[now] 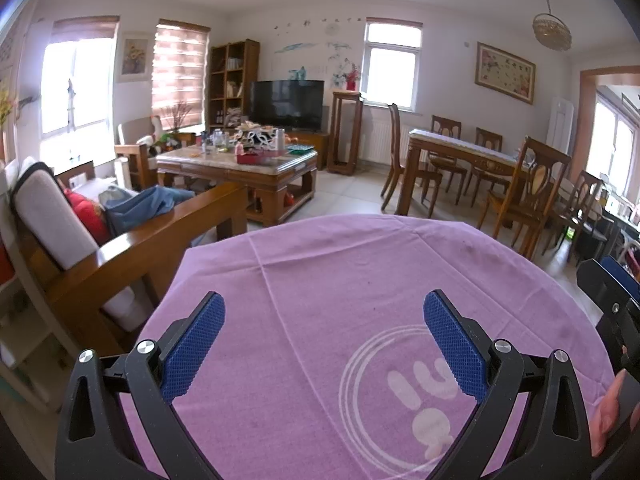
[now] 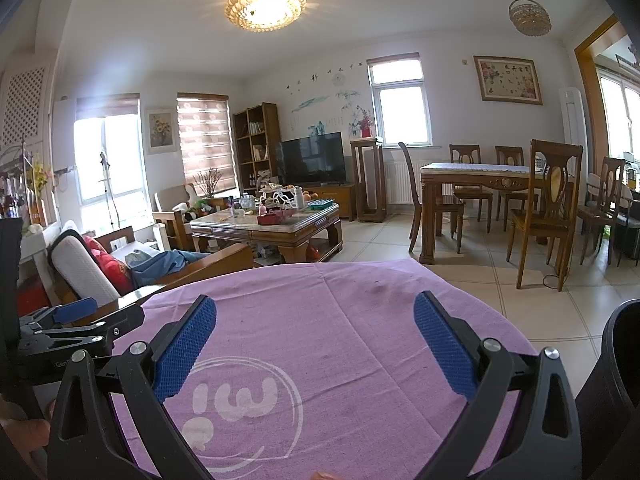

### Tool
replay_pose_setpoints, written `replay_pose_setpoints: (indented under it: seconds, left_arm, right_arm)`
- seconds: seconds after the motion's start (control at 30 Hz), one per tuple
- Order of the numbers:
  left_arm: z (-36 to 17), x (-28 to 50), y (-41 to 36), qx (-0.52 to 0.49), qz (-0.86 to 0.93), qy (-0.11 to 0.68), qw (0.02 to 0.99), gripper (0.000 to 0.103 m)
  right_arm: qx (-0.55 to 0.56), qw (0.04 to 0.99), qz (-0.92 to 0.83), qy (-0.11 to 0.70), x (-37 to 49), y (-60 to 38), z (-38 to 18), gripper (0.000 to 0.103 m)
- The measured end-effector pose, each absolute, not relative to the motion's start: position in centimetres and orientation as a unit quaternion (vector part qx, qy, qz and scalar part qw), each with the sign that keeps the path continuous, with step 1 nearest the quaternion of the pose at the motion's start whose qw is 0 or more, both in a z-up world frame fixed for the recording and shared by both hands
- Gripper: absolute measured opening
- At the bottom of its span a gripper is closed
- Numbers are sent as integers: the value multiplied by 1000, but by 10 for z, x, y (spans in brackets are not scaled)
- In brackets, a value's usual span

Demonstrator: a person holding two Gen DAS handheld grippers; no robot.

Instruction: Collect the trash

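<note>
My left gripper point(image 1: 324, 312) is open and empty above a table covered with a purple cloth point(image 1: 320, 280) that bears a white circular logo point(image 1: 400, 400). My right gripper point(image 2: 315, 314) is open and empty above the same purple cloth point(image 2: 340, 320). The left gripper also shows at the left edge of the right wrist view point(image 2: 76, 320), and the right gripper at the right edge of the left wrist view point(image 1: 612, 292). No trash shows on the cloth. A dark round bin point(image 2: 616, 380) stands at the table's right side.
A wooden sofa point(image 1: 120, 240) with cushions stands left of the table. A cluttered coffee table point(image 1: 240, 160) and a TV point(image 1: 287, 104) are farther back. A dining table point(image 1: 460, 152) with chairs stands at the right on the tiled floor.
</note>
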State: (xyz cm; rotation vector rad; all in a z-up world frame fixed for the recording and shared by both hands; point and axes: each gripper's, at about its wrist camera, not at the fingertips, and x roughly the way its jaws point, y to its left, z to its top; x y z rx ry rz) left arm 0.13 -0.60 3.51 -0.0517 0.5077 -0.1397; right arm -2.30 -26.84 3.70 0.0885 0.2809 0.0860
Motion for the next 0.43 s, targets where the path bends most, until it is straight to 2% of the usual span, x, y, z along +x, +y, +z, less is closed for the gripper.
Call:
replay_pose_setpoints:
  seconds: [0.43]
  left_arm:
    - [36, 2, -4, -26, -66, 251, 965, 98]
  right_arm:
    - [45, 988, 43, 140, -23, -269, 37, 98]
